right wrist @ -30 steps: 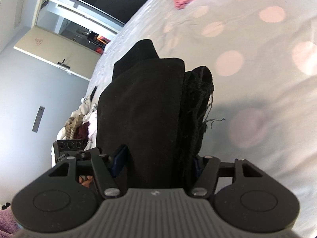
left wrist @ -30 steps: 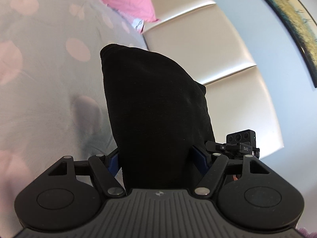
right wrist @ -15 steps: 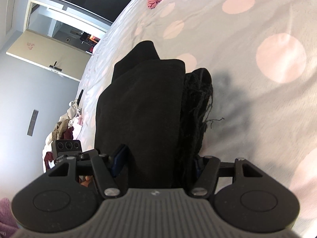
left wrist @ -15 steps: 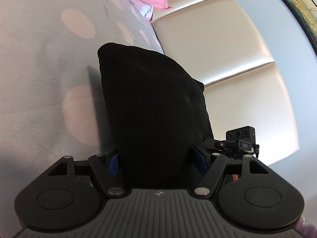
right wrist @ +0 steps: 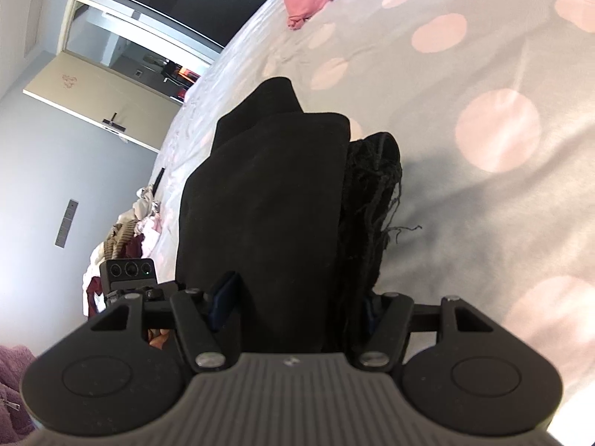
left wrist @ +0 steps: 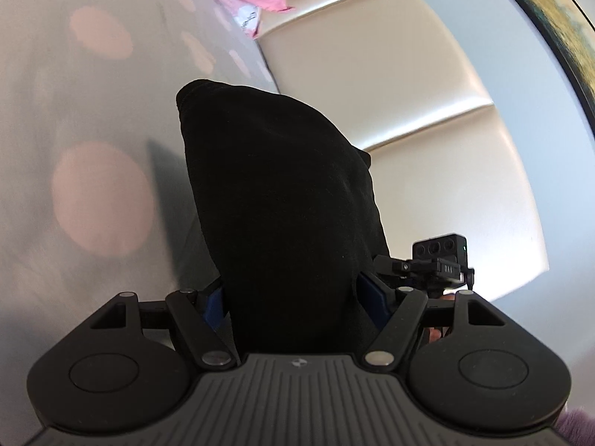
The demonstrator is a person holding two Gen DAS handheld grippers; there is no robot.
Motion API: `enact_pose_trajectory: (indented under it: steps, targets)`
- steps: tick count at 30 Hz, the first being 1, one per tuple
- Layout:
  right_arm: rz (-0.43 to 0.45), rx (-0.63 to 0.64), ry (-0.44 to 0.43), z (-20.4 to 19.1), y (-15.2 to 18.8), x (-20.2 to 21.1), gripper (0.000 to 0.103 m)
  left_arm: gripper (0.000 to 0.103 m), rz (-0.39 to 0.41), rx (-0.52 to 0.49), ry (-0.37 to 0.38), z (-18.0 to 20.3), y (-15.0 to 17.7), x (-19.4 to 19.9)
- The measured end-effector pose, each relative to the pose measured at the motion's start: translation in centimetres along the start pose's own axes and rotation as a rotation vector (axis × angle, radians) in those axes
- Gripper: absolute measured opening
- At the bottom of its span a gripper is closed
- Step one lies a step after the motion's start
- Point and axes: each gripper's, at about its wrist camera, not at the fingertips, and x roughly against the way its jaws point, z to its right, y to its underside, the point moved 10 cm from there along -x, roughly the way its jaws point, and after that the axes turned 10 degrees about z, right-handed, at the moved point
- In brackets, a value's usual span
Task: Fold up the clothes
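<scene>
Black garment (left wrist: pixel 282 204) bunched thick (frayed edge)

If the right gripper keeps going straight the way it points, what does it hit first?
The right gripper is already clamped on the black garment, which fills its line. Beyond the cloth, it would probably meet the polka-dot bedspread; how far off is unclear.

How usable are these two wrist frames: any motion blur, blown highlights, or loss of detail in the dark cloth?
Left wrist view: the grey bedspread with pink dots is smeared by motion blur, the glossy cream padded headboard carries bright glare, and the folded black garment is nearly featureless. Right wrist view: sharper; frayed threads on the garment are legible, its shadow falls on the bedspread, with strong fisheye curvature.
</scene>
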Motion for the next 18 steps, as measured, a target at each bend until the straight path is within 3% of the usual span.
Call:
enact_pose_trajectory:
  steps: [5,18]
  targets:
    - [0.014,-0.003,0.009,0.6,0.0,1.7,0.066,0.069,0.001,-0.016,0.019,1.3,0.0,-0.6]
    - [-0.001,-0.005,0.027,3.5,0.8,1.6,0.067,0.067,-0.022,-0.040,-0.039,0.0,0.9,-2.2]
